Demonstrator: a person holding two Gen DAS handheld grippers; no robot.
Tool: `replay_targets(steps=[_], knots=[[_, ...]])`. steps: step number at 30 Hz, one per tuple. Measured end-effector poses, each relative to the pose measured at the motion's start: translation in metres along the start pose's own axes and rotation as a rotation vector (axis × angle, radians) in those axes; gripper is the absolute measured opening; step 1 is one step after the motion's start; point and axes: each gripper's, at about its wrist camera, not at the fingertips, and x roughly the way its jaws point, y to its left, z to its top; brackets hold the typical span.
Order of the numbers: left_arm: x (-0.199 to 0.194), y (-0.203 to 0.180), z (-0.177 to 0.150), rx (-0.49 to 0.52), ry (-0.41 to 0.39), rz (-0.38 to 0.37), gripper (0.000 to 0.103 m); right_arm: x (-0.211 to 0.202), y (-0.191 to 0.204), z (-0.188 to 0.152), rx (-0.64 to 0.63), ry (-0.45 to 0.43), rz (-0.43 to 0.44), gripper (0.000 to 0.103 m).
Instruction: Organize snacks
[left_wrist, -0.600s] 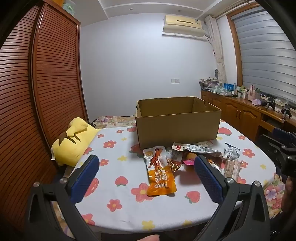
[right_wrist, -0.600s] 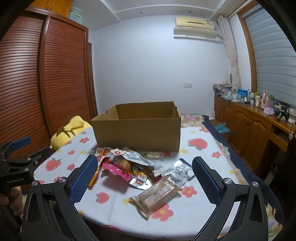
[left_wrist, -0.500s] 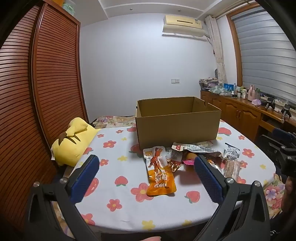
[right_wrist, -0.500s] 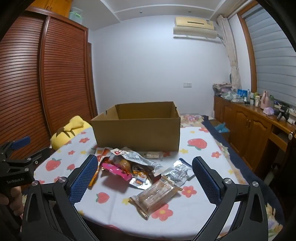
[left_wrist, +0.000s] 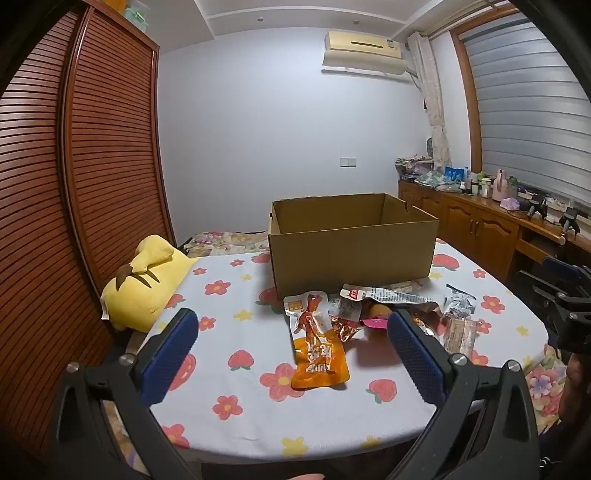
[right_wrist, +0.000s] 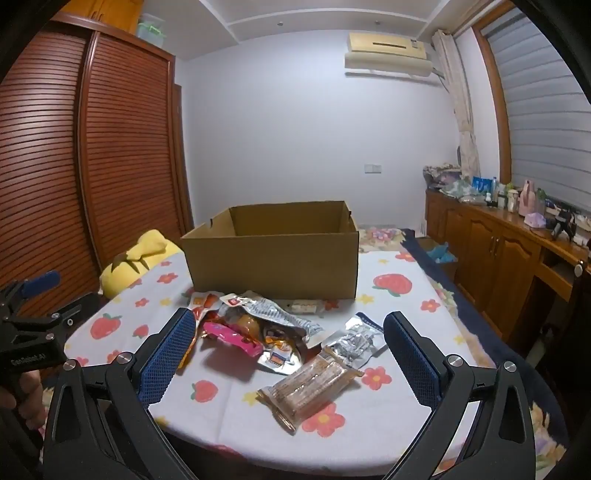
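Nothing has moved since the earlier frames: both views match them. In the left wrist view the left gripper (left_wrist: 291, 332) hangs spread wide and empty over the near table (left_wrist: 236, 424), the orange pouch (left_wrist: 318, 350) lying flat between its pads and the rest of the snacks (left_wrist: 384, 306) heaped just before the open box (left_wrist: 351, 254), a yellow plush (left_wrist: 147, 284) at the left edge. In the right wrist view the right gripper (right_wrist: 290, 334) is likewise spread wide and empty, with the pink pack (right_wrist: 231, 334), silver pack (right_wrist: 356, 338) and wafer pack (right_wrist: 310, 384) between its pads, short of the box (right_wrist: 273, 262).

yellow plush toy (left_wrist: 147, 284) (table's left edge), air conditioner (left_wrist: 364, 46), louvred wardrobe (left_wrist: 74, 184)
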Motion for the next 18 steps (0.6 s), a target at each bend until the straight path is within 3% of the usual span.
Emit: replay_targets(steps=[18], knots=[[-0.0037, 0.0003, 0.0022, -0.003, -0.005, -0.003, 0.103, -0.0009, 0.0006, -0.0024, 0.000, -0.004, 0.003, 0.103]])
